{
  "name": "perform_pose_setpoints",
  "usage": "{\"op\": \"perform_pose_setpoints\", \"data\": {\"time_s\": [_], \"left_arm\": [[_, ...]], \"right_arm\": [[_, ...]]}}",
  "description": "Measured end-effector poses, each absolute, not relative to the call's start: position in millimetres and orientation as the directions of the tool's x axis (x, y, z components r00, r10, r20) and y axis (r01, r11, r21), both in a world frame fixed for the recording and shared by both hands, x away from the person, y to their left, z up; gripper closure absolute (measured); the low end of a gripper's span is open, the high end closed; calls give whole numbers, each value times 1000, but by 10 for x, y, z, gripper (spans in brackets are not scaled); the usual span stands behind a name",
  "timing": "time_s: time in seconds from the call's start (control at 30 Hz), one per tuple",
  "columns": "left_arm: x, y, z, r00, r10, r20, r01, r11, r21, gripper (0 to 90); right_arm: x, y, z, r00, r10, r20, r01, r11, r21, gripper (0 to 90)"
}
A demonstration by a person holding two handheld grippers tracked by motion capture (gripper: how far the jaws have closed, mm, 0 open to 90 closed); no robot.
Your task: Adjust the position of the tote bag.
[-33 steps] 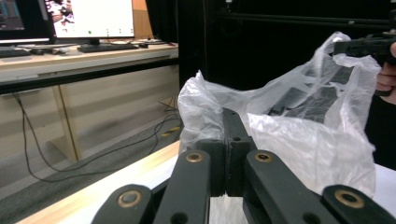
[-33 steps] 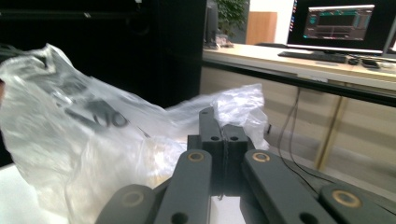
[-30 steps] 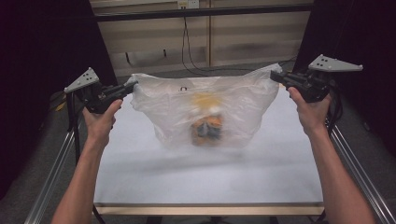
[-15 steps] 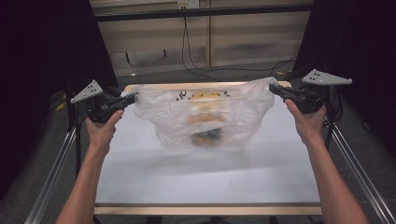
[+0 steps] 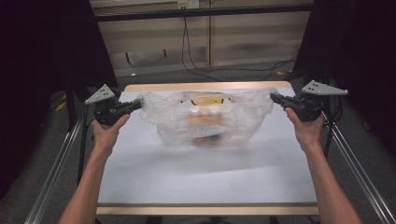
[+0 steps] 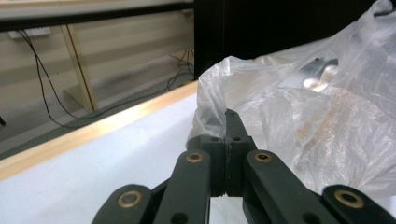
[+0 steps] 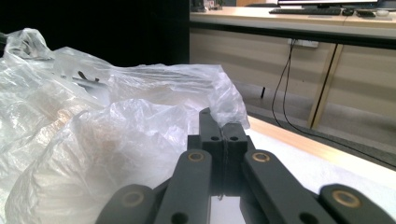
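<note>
Grippers, left gripper [image 5: 136, 104] and right gripper [image 5: 273, 97], pinch plastic bag [image 5: 205, 119] edges above table [image 5: 205, 182].

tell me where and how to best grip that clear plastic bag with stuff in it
By its top corners, one from each side. The plastic bag is limp film with its load sagging in the middle, so only the bunched upper edges give the jaws something thin to pinch. That is how it hangs now: the left gripper is shut on the left corner, the right gripper on the right corner, mouth stretched between them.

Pale wood-panelled wall [image 5: 243, 42] with dangling black cables [image 5: 189, 44], grey floor [image 5: 224, 74], black curtains [image 5: 42, 60] either side.
</note>
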State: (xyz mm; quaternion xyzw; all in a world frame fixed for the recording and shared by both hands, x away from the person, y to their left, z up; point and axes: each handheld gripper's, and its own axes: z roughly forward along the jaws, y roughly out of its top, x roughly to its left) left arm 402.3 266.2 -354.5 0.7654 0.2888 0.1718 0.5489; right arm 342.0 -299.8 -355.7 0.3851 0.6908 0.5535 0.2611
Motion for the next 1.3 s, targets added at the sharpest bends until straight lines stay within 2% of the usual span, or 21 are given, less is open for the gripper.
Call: {"op": "perform_pose_setpoints", "data": {"time_s": [0.27,0.73,1.07,1.3], "left_arm": [[4071,2684,-3732,767,636,-87,281,-211,936,900],[4158,2629,-3934,763,641,-85,324,-265,908,900],[4139,2628,-4053,770,631,-91,335,-278,900,900],[4067,2639,-4132,765,641,-63,323,-298,898,900]], "right_arm": [[3453,-2981,-3704,-561,825,70,267,100,959,900],[3537,-2947,-3879,-557,827,74,306,121,944,900],[3497,-2907,-4015,-572,818,48,344,186,921,900],[3443,-2924,-4044,-580,814,29,350,216,911,900]]}}
